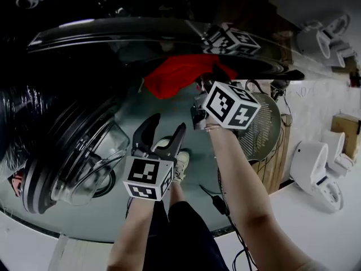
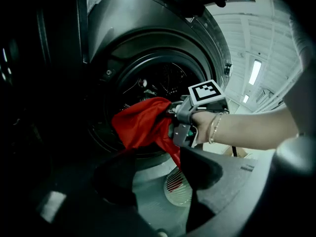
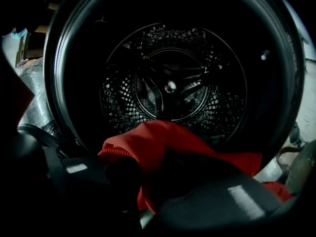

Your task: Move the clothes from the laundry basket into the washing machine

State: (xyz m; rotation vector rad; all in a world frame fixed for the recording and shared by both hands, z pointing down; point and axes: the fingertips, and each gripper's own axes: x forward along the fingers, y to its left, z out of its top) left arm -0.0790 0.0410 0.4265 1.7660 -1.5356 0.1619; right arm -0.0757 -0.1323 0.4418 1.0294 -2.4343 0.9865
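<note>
The right gripper (image 2: 172, 118) is clamped on a red garment (image 2: 142, 125) and holds it at the mouth of the front-loading washing machine (image 2: 148, 28). In the right gripper view the cloth bunches between the dark jaws, with a ribbed edge showing at its left. The jaw tips themselves are buried in the fabric. Beyond it lies the perforated steel drum (image 3: 170, 88). Its far wall is visible, but its lower part is covered by the garment, so any contents cannot be made out.

The left gripper (image 1: 167, 124) hangs nearer and to the left. Its jaws are apart with nothing between them. In its own view they are only dark, blurred shapes low in the frame.

The machine's glass door (image 1: 73, 162) stands swung open at the left. In the head view the machine's top is cut off by the frame.

A round white grille (image 2: 177, 187) sits below the right gripper, partly masked by the left jaws. What it is cannot be told.
</note>
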